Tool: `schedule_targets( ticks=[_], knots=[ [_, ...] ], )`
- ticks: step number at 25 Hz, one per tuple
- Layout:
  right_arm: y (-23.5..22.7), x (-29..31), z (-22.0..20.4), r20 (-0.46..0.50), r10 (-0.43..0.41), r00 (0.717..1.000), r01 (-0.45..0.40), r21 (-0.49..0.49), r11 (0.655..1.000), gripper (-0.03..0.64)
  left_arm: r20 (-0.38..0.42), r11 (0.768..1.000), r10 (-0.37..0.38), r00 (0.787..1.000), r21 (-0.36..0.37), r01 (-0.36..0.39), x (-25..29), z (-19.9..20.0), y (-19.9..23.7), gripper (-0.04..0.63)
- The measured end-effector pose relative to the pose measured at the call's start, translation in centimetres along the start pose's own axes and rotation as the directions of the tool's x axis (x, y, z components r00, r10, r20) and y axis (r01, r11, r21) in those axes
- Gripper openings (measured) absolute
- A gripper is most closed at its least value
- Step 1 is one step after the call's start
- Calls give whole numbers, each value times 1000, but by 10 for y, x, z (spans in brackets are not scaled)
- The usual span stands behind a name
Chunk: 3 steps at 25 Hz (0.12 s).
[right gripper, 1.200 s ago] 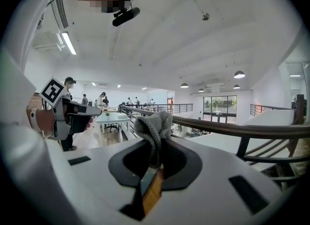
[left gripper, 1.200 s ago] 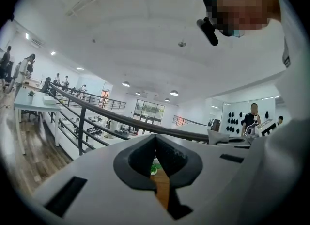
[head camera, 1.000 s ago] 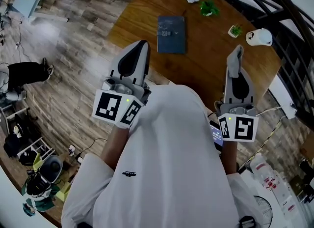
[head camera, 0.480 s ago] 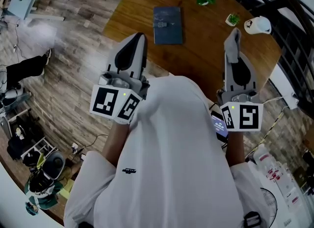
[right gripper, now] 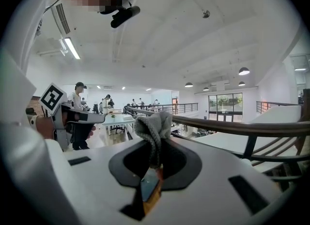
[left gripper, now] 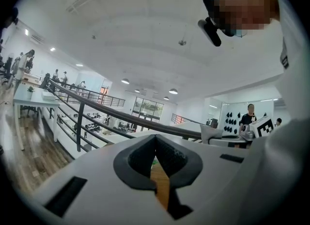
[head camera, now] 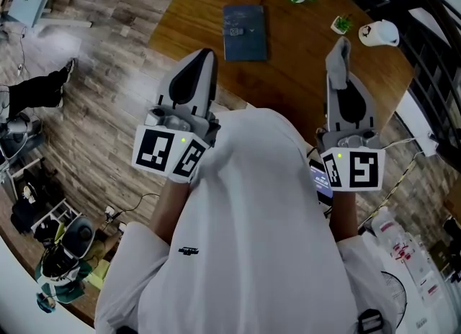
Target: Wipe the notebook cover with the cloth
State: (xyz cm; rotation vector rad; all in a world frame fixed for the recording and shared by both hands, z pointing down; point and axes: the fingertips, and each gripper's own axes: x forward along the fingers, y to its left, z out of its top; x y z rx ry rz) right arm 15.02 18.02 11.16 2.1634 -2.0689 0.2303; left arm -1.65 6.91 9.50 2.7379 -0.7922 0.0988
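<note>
The right gripper [right gripper: 154, 163] has its jaws pressed on the grey cloth [right gripper: 154, 124]. The left gripper [left gripper: 156, 158] is pressed together and empty. The dark notebook [head camera: 244, 23] lies flat on the desk [head camera: 302, 66] near its left edge, well ahead of both grippers, with bare wood between.

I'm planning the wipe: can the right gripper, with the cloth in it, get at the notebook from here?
Probably yes. The right gripper is shut on the cloth, only bare table lies between it and the notebook, and nothing rests on the cover.
</note>
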Motion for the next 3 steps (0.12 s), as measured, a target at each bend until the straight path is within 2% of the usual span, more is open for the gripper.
schedule_targets(
  ticks=[3],
  knots=[
    [-3,0,1,1,-7,1000,7,7,1000,37,-3,1000,-6,1000,0,6,2,0,-2,18]
  ],
)
